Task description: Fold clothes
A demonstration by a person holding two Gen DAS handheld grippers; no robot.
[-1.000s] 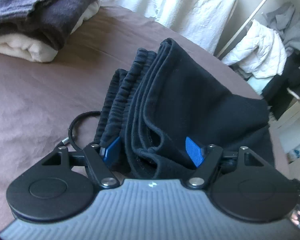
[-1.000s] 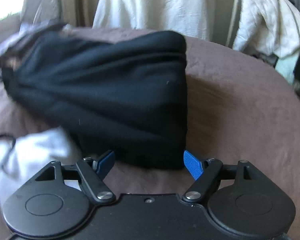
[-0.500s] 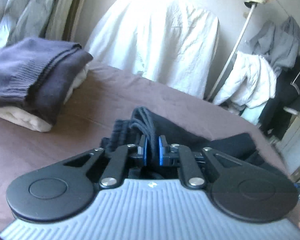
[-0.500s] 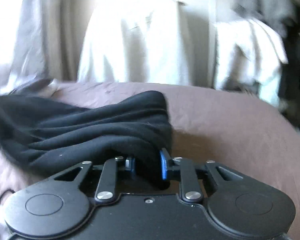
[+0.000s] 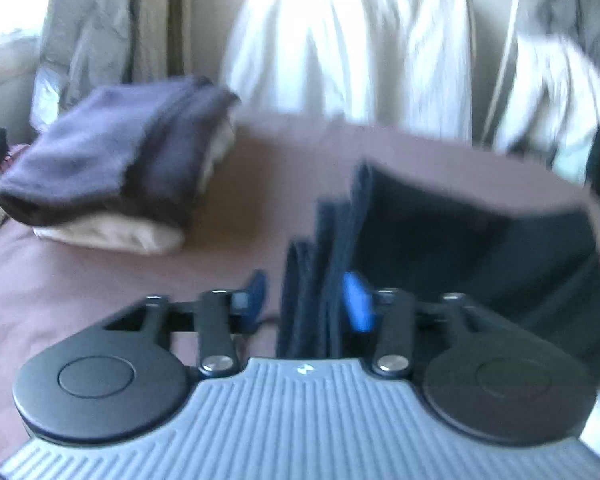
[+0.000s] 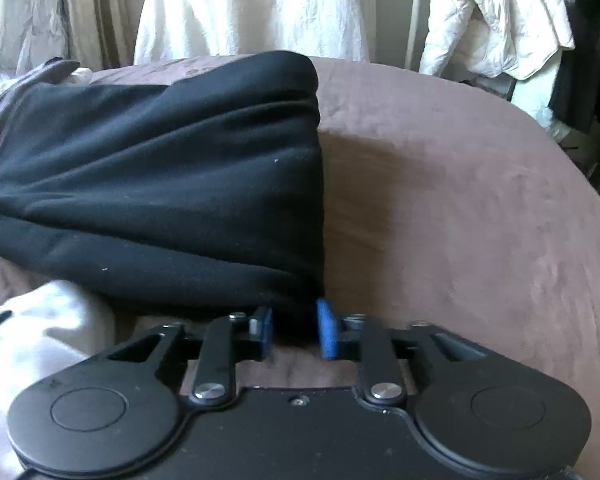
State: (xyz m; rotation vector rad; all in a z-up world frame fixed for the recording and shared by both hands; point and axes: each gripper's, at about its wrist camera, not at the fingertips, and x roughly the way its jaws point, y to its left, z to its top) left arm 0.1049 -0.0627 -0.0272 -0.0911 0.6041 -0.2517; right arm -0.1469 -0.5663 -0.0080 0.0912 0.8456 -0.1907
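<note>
- The black folded garment (image 6: 160,168) lies on the brown bed cover (image 6: 460,208), in front of the folded stack (image 5: 112,168) of dark and cream clothes, which sits to the left of the garment in the left wrist view.
- My left gripper (image 5: 308,300) has its jaws parted around the stacked layered edges of the garment. The blue pads (image 5: 356,304) sit close to the cloth, but the left pad stands clear of it. I judge this claw released; motion blur limits certainty.
- My right gripper (image 6: 294,328) has its jaws drawn in on the near right corner of the garment. The pads (image 6: 326,328) flank the cloth with a narrow gap. I judge it grasping that corner, though contact on both sides is not fully visible.
- Handling judgement: the garment looks like thick, soft fleece or jersey. It is limp, not fragile, moderately light, and unlikely to slip on the pads.
- Several layers are stacked, so a pinch must take the whole bundle or the inner layers will sag and spoil the fold.
- Recommended hold: the two near corners of the garment, on the folded edges, with both pads fully on cloth.
- Risk: the loose white cloth (image 6: 40,328) left of the garment could be caught in the lift.
</note>
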